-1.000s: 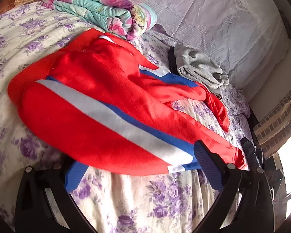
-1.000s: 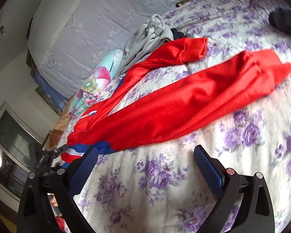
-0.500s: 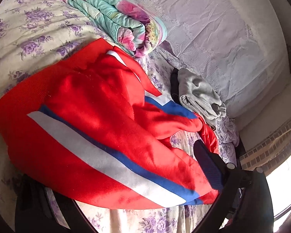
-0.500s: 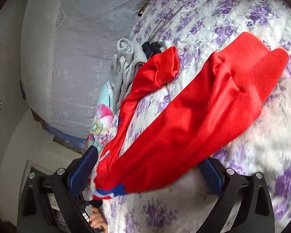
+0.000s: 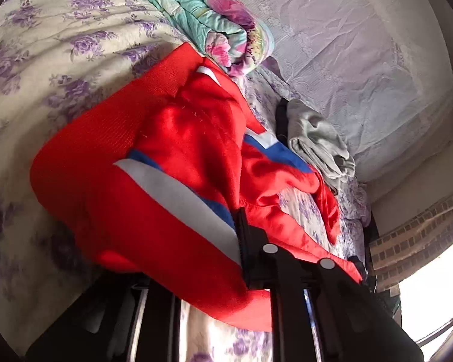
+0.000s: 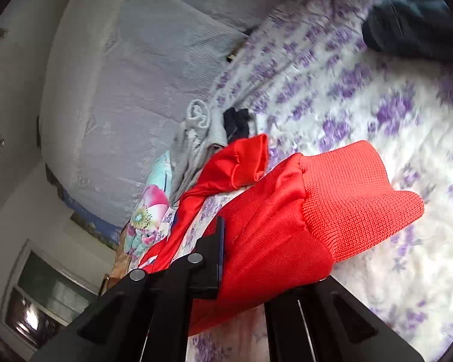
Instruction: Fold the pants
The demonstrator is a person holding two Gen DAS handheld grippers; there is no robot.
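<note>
A: Left gripper [image 5: 238, 241]?
B: Jaws clamped on the red pants [image 5: 172, 187] at the striped waist end; the rest is spread on the floral bedspread [image 5: 45, 60].
A: Right gripper [image 6: 226, 259]?
B: Jaws pinched on the near leg by the ribbed cuff [image 6: 353, 199].
A: Step?
B: Grasp judged done, fold not yet made. Next, both ends should be lifted and the near leg laid over the far leg.

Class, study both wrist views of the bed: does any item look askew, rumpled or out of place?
Yes. The red pants lie twisted, one leg splayed away from the other. A grey garment sits crumpled by the headboard. The folded floral quilt looks tidy.
</note>
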